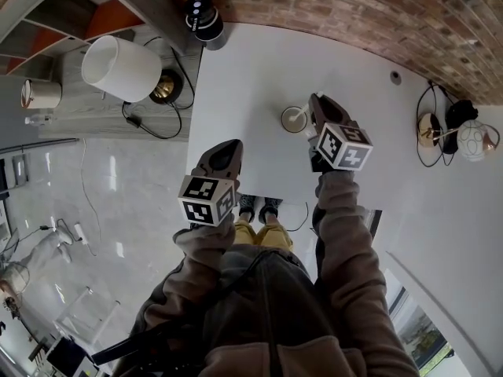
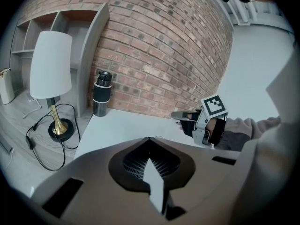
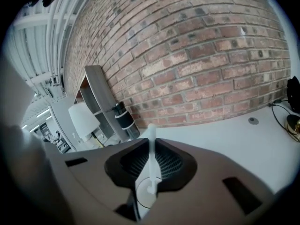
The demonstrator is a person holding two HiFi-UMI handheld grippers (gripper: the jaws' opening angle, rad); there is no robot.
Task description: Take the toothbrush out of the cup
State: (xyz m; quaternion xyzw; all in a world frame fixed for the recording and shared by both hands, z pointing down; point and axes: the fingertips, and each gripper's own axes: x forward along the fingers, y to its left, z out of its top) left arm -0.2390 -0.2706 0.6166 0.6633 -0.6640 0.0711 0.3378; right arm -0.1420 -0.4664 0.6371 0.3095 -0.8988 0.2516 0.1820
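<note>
Where the toothbrush stands: the toothbrush, a thin white stick, is seen upright in the right gripper view, with its lower end inside the cup below.
Cup: a small, pale, round cup is set on the white surface, not far from a brick wall; in the head view it is shown from above, just beside the right tongs.
Right tongs: the right tongs are closed on the toothbrush stem, which passes up between the jaws and stands out above their tips.
Left tongs: the left tongs are closed with nothing between them, and are held over the near left corner of the surface, well apart from the cup.
Handling: the toothbrush is judged to be light, stiff, smooth plastic, so a slip or a twist is to be expected under a loose hold.
Place of hold: the stem above the cup rim is judged the right place, since the rim is left clear there.
Risk: the cup is judged light and is held by nothing, so it could be tipped or dragged by a slanted pull; a straight upward lift is called for.
</note>
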